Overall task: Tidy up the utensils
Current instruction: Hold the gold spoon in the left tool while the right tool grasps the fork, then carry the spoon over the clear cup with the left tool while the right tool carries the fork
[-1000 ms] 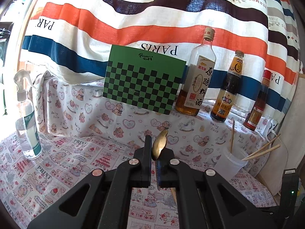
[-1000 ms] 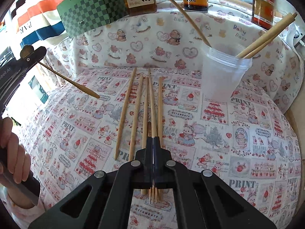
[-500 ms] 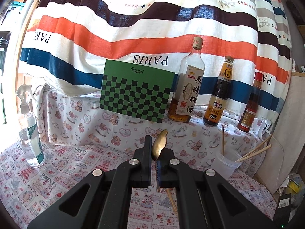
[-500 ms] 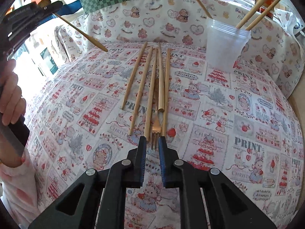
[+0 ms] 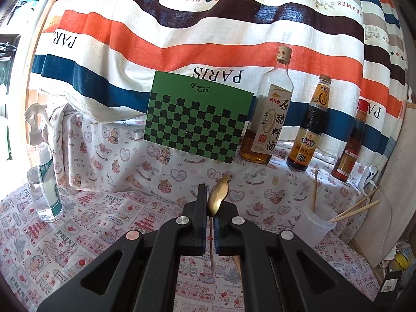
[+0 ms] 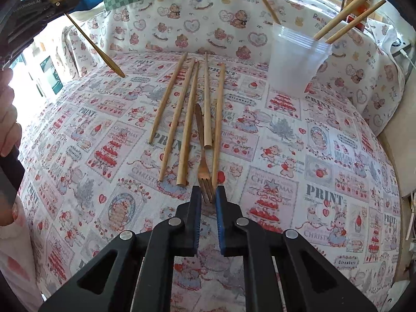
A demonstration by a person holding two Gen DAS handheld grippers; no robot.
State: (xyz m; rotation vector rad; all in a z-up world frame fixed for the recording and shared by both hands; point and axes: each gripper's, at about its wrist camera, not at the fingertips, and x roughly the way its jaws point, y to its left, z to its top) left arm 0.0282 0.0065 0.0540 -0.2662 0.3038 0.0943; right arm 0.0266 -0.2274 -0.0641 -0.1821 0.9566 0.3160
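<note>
Five chopsticks (image 6: 179,119) lie mid-frame on the cloth (image 6: 325,161), a fork (image 6: 202,161) among them. Right gripper (image 6: 208,197) has just been closing; its jaws straddle the fork's tines, whether pressing I cannot tell. Left gripper (image 5: 209,208) clamps a spoon (image 5: 218,199). Cup (image 6: 296,62) stands upper right.

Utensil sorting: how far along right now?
Done: three chopsticks already stand in the plastic cup.
In hand: the left gripper is shut on a gold spoon. The right gripper has its jaws around the tines of the fork; I can't tell if they press on it.
Left: five loose chopsticks lying on the tablecloth, plus the fork and spoon.
</note>
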